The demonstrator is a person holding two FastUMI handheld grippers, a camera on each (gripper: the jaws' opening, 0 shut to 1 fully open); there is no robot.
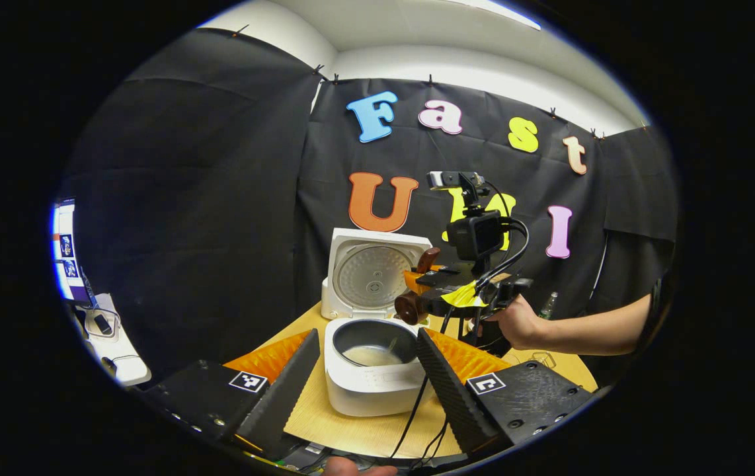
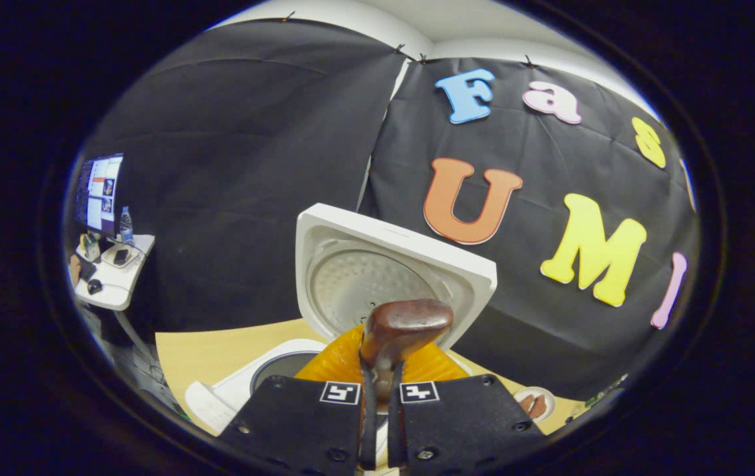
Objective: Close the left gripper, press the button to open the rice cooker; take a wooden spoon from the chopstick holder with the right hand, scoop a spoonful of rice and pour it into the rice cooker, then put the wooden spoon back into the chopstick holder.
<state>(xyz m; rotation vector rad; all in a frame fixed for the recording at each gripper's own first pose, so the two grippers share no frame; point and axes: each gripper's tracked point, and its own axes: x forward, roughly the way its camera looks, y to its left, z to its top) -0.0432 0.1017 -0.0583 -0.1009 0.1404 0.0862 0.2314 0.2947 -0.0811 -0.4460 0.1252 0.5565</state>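
Observation:
The white rice cooker stands open on the wooden table, its lid upright behind it. White rice lies in the bottom of its dark inner pot. My left gripper is open, one finger on each side of the cooker's front. A hand holds my right gripper above the pot's right rim. It is shut on the brown wooden spoon, which stands tilted across its fingers. In the right gripper view, the spoon sticks up between the shut right gripper, with the lid right behind.
The wooden table carries black cables running past the cooker's front right. A small dish with brown pieces sits at the right. A white side desk with a monitor stands far left. A bottle stands behind the forearm.

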